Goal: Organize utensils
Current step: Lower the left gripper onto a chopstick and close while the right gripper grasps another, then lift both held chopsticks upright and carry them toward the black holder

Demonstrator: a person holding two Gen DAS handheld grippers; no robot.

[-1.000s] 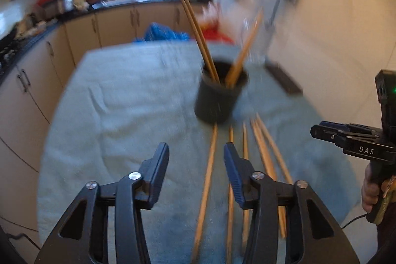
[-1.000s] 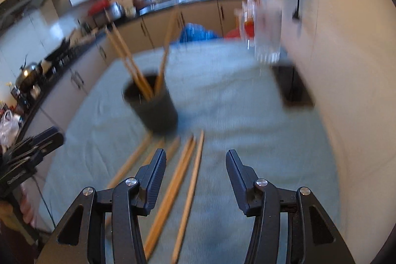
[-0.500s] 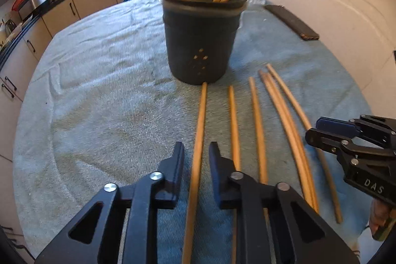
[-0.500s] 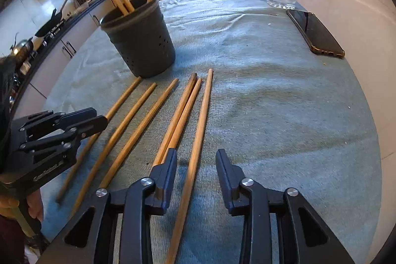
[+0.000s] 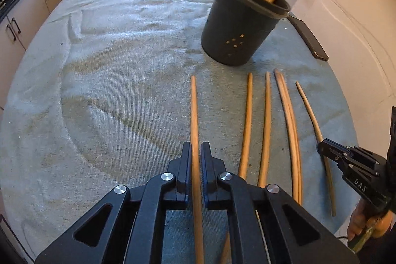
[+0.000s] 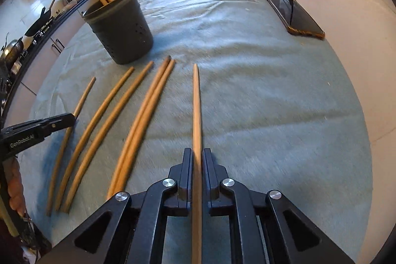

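With both grippers clamped, my left gripper [image 5: 196, 155] pinches the leftmost chopstick [image 5: 193, 115], my right gripper [image 6: 197, 160] the rightmost chopstick [image 6: 196, 103]. Next, I reckon: lift both, tip upright, drop into the holder [image 5: 240, 24] at one o'clock.

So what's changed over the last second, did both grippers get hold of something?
Yes. Both came down from open: the left gripper shut on the leftmost wooden chopstick, the right gripper on the rightmost wooden chopstick. The dark perforated utensil holder and four chopsticks between them stayed put.
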